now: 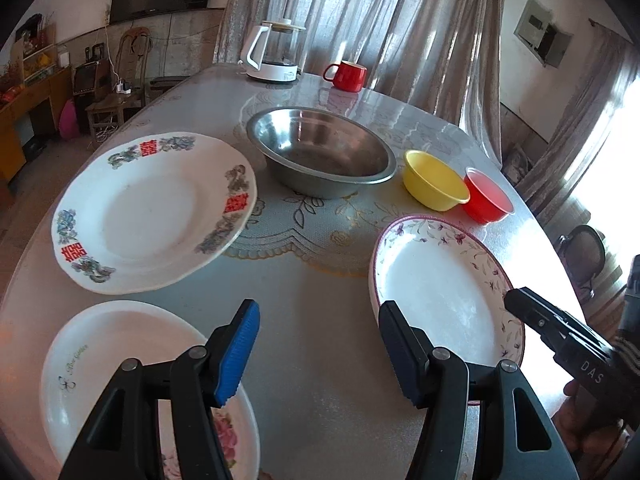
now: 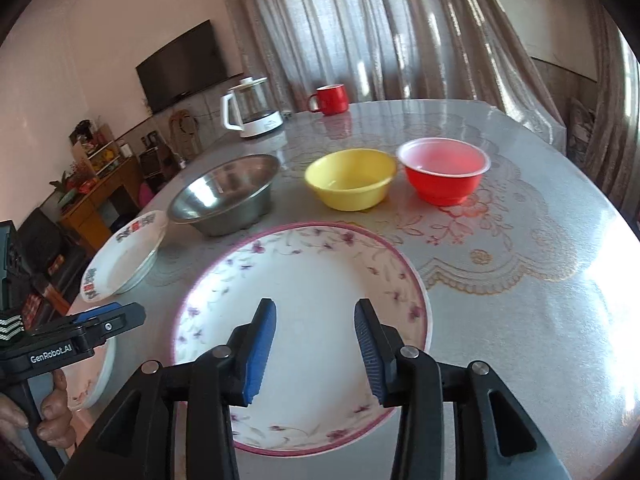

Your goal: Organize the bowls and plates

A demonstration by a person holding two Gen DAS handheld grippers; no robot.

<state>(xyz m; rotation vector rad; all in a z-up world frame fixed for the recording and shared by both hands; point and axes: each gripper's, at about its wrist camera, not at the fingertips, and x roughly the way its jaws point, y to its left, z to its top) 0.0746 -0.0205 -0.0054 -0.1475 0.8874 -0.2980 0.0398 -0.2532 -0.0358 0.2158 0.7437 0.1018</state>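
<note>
A white plate with red characters lies at the left of the table, also in the right wrist view. A rose-pattern plate lies near the front left. A pink-rimmed floral plate lies at the right. A steel bowl, a yellow bowl and a red bowl stand behind. My left gripper is open and empty above the table between the plates. My right gripper is open and empty above the floral plate.
A white and glass kettle and a red mug stand at the table's far side before the curtains. The table has a glossy patterned cover. Chairs and a cabinet stand left of the table.
</note>
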